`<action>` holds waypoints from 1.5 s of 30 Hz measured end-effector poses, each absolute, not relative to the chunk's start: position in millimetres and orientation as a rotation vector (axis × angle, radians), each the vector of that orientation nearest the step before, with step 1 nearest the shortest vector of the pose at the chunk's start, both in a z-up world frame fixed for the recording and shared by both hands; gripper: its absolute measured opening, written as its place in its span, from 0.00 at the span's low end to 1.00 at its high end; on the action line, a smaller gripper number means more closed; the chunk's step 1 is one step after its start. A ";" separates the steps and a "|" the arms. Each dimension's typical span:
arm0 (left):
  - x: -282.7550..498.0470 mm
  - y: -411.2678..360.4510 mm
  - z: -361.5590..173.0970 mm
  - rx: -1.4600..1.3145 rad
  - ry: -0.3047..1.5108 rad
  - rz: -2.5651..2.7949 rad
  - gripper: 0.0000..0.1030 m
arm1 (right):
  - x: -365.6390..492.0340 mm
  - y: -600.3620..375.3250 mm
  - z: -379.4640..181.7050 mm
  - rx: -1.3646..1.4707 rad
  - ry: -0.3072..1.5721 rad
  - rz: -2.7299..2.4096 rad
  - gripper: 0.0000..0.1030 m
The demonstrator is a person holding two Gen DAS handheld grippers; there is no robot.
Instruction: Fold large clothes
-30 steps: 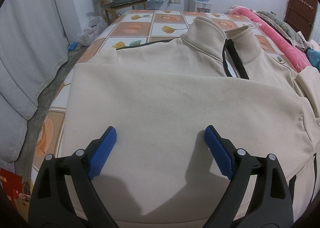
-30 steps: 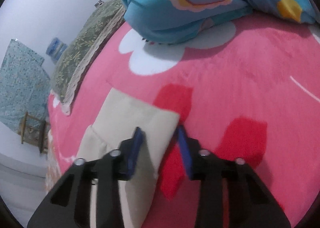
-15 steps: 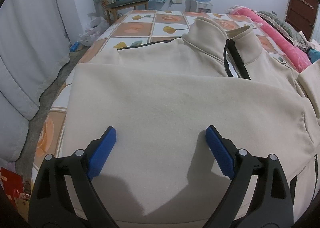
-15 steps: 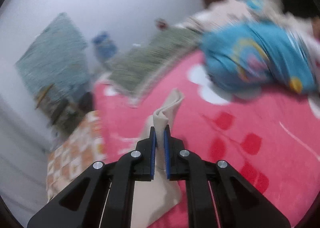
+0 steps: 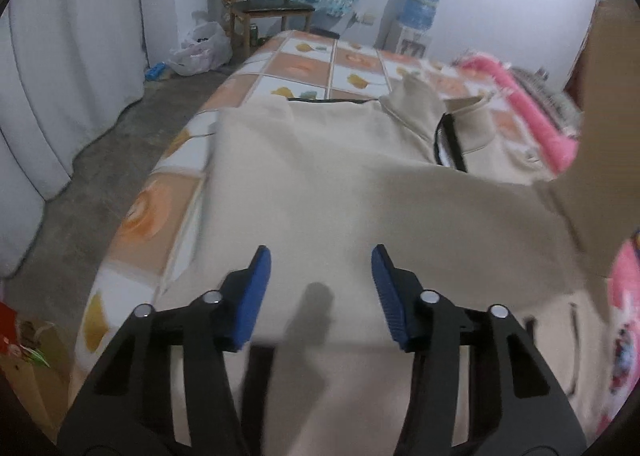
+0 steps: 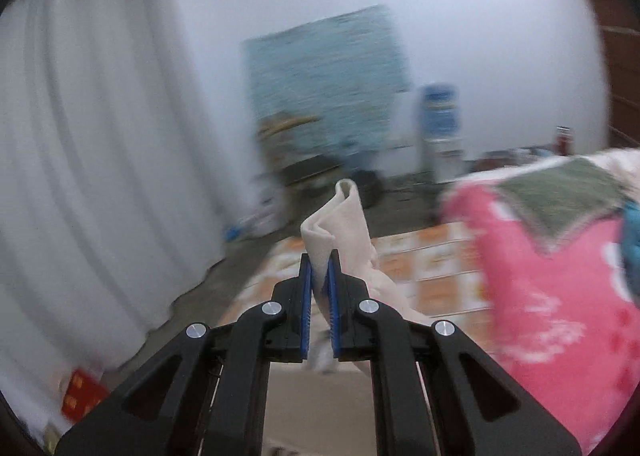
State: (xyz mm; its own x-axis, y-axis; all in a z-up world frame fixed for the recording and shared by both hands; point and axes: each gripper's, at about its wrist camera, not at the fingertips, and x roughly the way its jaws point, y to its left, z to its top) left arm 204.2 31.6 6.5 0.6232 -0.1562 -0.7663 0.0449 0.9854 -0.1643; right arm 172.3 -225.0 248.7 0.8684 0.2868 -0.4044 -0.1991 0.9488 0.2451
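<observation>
A large beige zip-neck sweatshirt (image 5: 360,195) lies spread on the bed, collar at the far side. My left gripper (image 5: 320,268) is open and empty, hovering above the sweatshirt's near part. My right gripper (image 6: 319,268) is shut on the beige sleeve cuff (image 6: 340,219) and holds it lifted in the air; the cuff sticks up beyond the blue pads. The raised sleeve also shows as a beige band at the right edge of the left wrist view (image 5: 600,159).
The bed has an orange-and-white tiled sheet (image 5: 320,63). A pink blanket (image 6: 560,296) lies along the right side. A wooden chair (image 5: 268,3), water dispenser (image 5: 416,15) and plastic bag (image 5: 200,47) stand beyond the bed. White curtain (image 5: 60,75) hangs on the left.
My right gripper closed on the sleeve cuff, lifted it off the pink blanket and swung it left toward the sweatshirt. My left gripper pulled back and rose slightly, staying open.
</observation>
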 end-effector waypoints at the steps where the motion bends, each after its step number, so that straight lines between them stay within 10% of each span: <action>1: 195.4 40.1 9.5 -0.157 0.879 -0.134 0.47 | 175.7 -193.7 236.2 0.179 0.473 0.311 0.08; 3: 175.5 59.5 11.8 -0.200 0.868 -0.181 0.47 | 185.4 -139.1 203.7 0.133 0.556 0.410 0.11; 6: 159.0 78.0 6.9 -0.234 0.882 -0.239 0.47 | 205.3 -69.2 128.5 0.072 0.810 0.550 0.47; 26: 287.8 36.0 -22.2 0.014 1.019 -0.157 0.44 | 193.9 -346.3 7.1 0.255 0.952 -0.106 0.54; 31: 283.8 19.3 -23.1 0.162 0.969 -0.135 0.03 | 194.8 -356.8 -5.7 0.279 0.961 -0.096 0.54; 45: 274.6 46.9 12.2 0.069 0.874 -0.088 0.01 | 210.8 -350.9 -13.6 0.236 0.948 -0.111 0.54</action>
